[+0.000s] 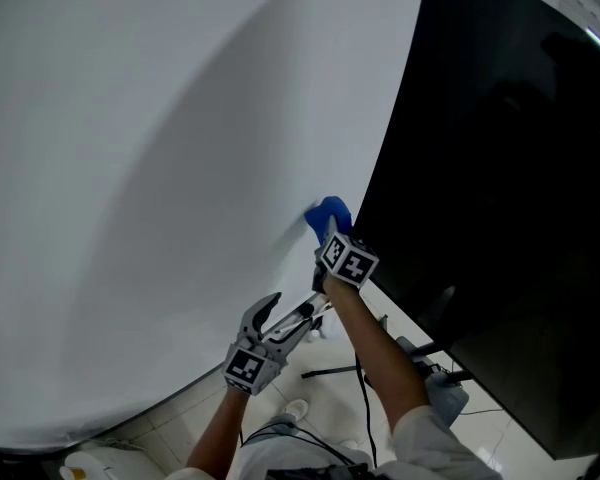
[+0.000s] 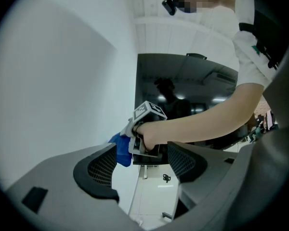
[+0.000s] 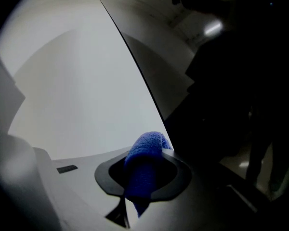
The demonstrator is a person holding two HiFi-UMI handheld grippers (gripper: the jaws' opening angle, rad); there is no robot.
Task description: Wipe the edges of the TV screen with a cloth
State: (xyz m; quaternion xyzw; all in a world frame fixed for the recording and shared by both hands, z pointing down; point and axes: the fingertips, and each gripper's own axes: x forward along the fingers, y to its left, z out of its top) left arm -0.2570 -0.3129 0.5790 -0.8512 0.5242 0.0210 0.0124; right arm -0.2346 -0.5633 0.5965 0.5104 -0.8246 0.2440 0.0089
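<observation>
Cloth [image 1: 329, 213], blue and bunched, is pinched between the jaws of the right tool [image 1: 332, 230] and is held at the left edge of the TV screen [image 1: 500, 218], where the dark panel meets the white wall [image 1: 150, 168]. Whether it presses on that edge cannot be told.

From the left, the head view is filled by the wall. The left tool [image 1: 298, 313] is seen low in that view, tilted up and to the right, with its jaws spread. Just above it the right tool is raised to the screen's edge.

Only the left gripper view shows that nothing stands between the spread jaws. The right hand [image 2: 151, 134], wrapped round its tool, and the cloth are seen beyond them, well apart from the pads. Only the right gripper view shows the jaws closed on the cloth, a fold of which rises above them and a corner of which hangs below. The tiled floor [image 1: 320, 398] and the screen's stand [image 1: 385, 366] are shown by the head view.

One cloth, one screen and two tools are counted. The right forearm [image 1: 380, 353] is stretched up towards the edge, and the left forearm [image 1: 215, 438] is kept lower.
</observation>
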